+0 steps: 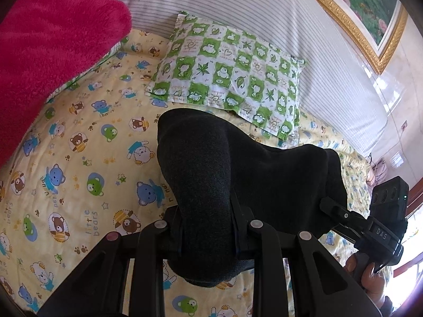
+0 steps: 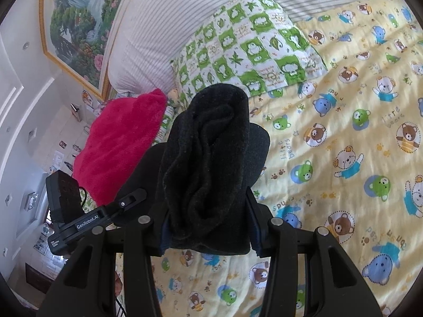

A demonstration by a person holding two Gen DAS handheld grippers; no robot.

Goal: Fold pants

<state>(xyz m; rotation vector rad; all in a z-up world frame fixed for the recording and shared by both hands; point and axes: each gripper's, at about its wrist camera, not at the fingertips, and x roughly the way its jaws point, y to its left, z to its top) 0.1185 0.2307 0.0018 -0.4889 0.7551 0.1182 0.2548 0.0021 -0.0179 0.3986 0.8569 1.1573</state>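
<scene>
The dark grey pants (image 1: 211, 163) hang lifted above the yellow bear-print bed sheet (image 1: 79, 142). My left gripper (image 1: 207, 227) is shut on a bunched edge of the pants. The cloth stretches right to the other gripper (image 1: 341, 215), which shows at the right of the left wrist view. In the right wrist view my right gripper (image 2: 207, 227) is shut on a thick folded bundle of the pants (image 2: 208, 153), held above the sheet (image 2: 343, 132). The left gripper's body (image 2: 79, 222) shows at the lower left. The fingertips are hidden by cloth.
A green and white checked pillow (image 1: 230, 71) lies against a striped headboard cushion (image 1: 264, 13). A pink fluffy blanket (image 1: 47, 42) is piled at the bed's left. A gold-framed painting (image 1: 370, 8) hangs on the wall.
</scene>
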